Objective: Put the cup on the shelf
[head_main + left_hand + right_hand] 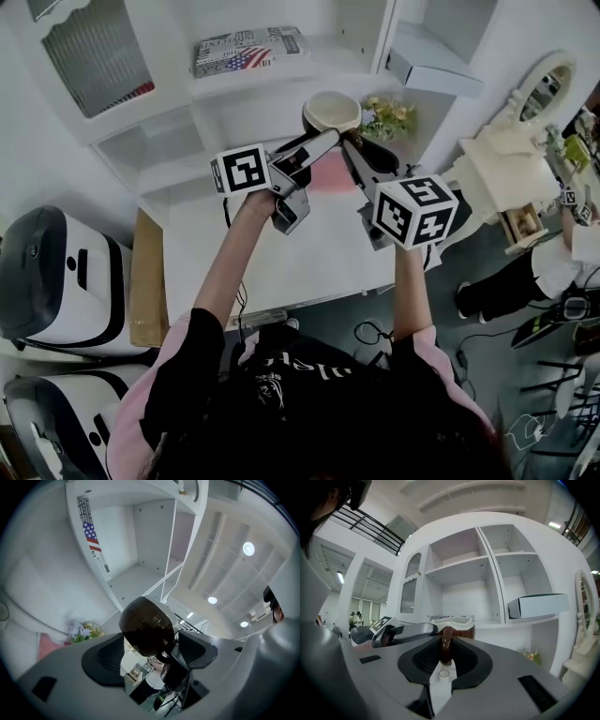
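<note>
Above the counter, before the shelf: cup, raised clear of both.
Left gripper: jaws closed on the cup's brown body.
Right gripper: clamped on the handle.
Handling: likely ceramic, so rigid, glazed, slippery and breakable; the handle grip looks surest.

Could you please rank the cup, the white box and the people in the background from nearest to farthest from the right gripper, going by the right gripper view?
1. The cup: centre, handle clamped in the right gripper.
2. The white box: on a shelf, right.
3. The people: far background, left.
</note>
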The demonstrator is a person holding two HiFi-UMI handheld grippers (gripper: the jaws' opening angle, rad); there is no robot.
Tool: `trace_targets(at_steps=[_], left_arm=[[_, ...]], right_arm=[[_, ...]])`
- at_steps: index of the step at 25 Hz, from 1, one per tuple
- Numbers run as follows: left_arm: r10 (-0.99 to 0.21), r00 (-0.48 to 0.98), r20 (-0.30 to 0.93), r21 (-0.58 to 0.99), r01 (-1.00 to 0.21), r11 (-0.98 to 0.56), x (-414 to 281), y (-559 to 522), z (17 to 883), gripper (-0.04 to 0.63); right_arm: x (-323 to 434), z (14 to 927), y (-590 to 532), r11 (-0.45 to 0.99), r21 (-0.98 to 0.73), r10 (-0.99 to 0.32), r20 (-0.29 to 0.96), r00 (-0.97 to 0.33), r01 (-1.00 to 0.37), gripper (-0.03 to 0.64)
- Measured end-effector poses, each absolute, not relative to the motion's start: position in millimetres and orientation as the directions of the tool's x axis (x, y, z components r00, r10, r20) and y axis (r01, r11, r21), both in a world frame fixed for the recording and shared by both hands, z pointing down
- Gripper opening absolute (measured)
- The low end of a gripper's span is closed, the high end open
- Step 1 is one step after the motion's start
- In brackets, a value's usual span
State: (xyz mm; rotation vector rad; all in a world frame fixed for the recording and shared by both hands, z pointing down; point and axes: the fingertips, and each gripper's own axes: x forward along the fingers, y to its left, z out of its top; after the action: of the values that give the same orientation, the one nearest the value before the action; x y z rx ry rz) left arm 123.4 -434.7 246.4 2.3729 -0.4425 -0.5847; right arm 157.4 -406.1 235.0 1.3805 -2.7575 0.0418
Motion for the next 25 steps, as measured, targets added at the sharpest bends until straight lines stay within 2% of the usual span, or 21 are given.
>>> trace_targets(at_steps=[12, 20, 25], left_arm=[[-0.456, 0.84, -0.296, 0.652, -0.171, -0.739, 126, -530, 199, 0.364], [-0.47, 0.843, -0.262, 0.682, -0.183, -0.708, 134, -567, 205, 0.364], [-0.467, 0.834, -0.292, 0.717, -0.131, -0.684, 137, -575, 206, 0.361]], right_arm=[[159, 187, -498, 0.512, -0.034, -0.859, -0.02, -0.512, -0.858, 0.083], [166, 189, -535, 0.478, -0.051, -0.878, -0.009, -0.479, -0.877, 0.082], [170, 188, -547, 0.444, -0.036, -0.896, -0.007, -0.444, -0.895, 0.082]])
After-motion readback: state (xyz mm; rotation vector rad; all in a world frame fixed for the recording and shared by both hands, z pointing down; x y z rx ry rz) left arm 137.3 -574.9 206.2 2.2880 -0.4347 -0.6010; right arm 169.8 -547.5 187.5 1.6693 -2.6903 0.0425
